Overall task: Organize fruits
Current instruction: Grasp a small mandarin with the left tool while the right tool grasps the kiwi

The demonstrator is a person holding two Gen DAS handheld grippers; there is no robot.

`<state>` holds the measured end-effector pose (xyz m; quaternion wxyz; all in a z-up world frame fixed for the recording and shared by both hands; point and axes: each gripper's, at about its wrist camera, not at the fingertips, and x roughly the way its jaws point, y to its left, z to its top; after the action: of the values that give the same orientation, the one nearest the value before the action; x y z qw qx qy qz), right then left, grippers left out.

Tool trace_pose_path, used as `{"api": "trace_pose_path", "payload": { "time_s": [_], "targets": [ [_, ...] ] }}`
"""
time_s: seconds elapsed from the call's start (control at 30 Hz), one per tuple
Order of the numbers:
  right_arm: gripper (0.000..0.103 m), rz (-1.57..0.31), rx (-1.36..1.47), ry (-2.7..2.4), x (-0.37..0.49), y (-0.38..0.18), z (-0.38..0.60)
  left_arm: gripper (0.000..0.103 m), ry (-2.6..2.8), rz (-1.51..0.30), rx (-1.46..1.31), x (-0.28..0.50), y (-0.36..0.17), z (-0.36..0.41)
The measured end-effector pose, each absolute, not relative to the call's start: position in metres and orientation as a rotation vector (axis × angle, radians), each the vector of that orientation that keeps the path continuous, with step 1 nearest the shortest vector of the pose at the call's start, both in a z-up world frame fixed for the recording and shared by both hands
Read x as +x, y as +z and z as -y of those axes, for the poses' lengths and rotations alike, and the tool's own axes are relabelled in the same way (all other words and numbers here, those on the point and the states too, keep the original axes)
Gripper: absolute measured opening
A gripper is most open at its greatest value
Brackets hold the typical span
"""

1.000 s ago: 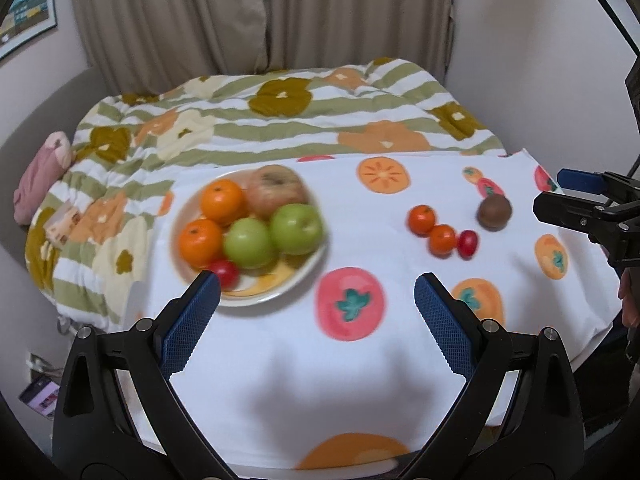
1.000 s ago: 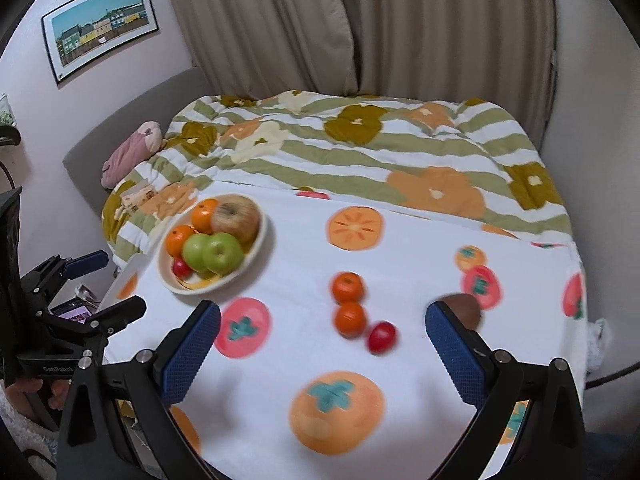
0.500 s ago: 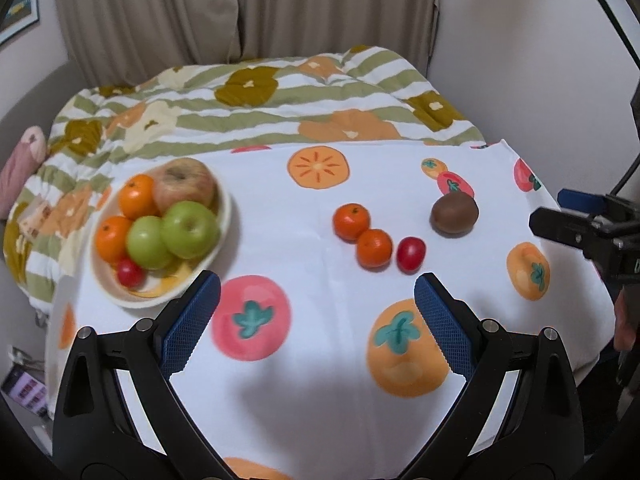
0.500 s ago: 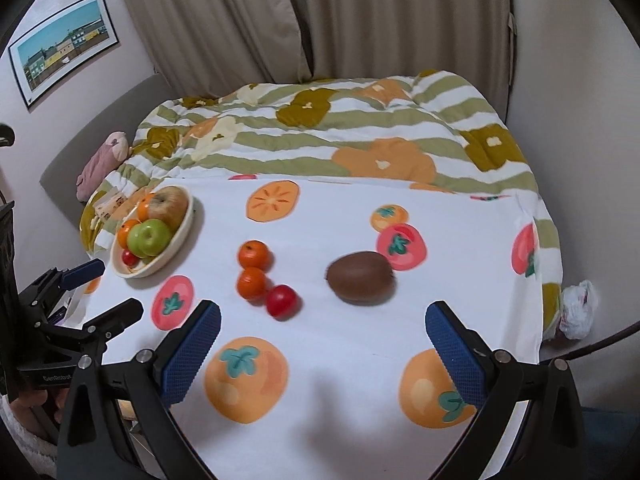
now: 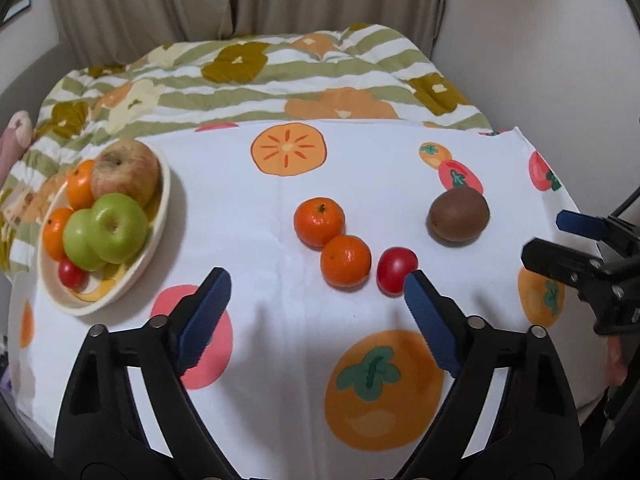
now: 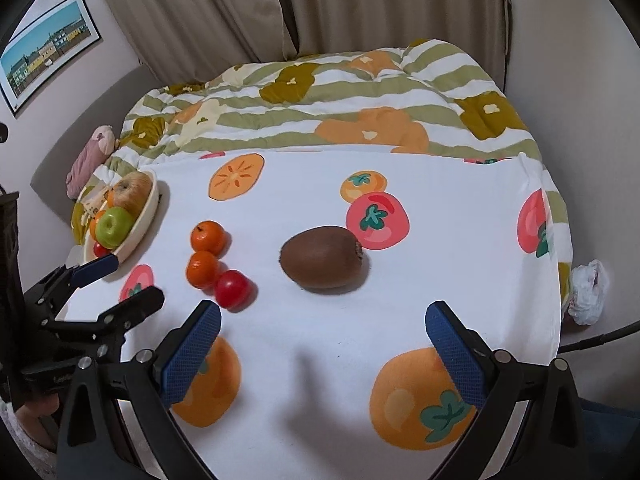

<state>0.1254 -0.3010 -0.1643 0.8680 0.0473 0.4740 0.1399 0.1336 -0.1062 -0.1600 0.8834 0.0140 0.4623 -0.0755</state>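
A bed with a striped, flower-patterned quilt [image 5: 256, 76] fills the far part of the room, beige curtains [image 6: 360, 4] hang behind it, and a framed picture [image 6: 44, 48] is on the left wall. Over the near part lies a white cloth [image 5: 360, 184] printed with orange and red fruit shapes.

At the far left of the cloth sits a cream bowl [image 5: 158, 236]. It holds 2 green apples [image 5: 106, 232], a reddish apple [image 5: 126, 172] behind them, 2 oranges [image 5: 80, 188] on the left side and a small red fruit [image 5: 72, 274] at the near edge.

In the middle of the cloth 2 small oranges lie touching: the far orange [image 5: 319, 222] and the near orange [image 5: 345, 261]. A small red tomato [image 5: 396, 270] lies just right of the near one. To the right, well apart from that group, a brown kiwi [image 6: 320, 257] lies on its side beside a printed red fruit.

The left gripper [image 5: 318, 298] hovers above the cloth with its blue-padded fingers spread wide and holding nothing; its right fingertip [image 5: 416, 284] appears just beside the tomato in this view. The right gripper [image 6: 322, 328] is also spread wide and empty, on the near side of the kiwi, which lies between the lines of its 2 fingers and apart from them.

A crumpled white bag [image 6: 586, 292] lies off the right edge of the cloth.
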Motion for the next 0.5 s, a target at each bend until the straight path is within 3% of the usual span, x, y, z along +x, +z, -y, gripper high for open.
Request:
{"api": "trace_pose_path", "payload": {
  "time_s": [0.13, 0.27, 0.5],
  "targets": [
    [0.103, -0.992, 0.102, 0.294, 0.128, -0.168, 0.303, 0.088, -0.164, -0.967, 0.044, 0.143, -0.167, 0.111],
    [0.103, -1.001, 0.098, 0.29, 0.134, -0.174, 0.304, 0.072, -0.173, -0.987, 0.052, 0.152, -0.173, 0.115],
    [0.103, -1.013, 0.112, 0.293, 0.14, -0.181, 0.304, 0.069, -0.191, -1.007, 0.073, 0.157, -0.182, 0.122]
  ]
}}
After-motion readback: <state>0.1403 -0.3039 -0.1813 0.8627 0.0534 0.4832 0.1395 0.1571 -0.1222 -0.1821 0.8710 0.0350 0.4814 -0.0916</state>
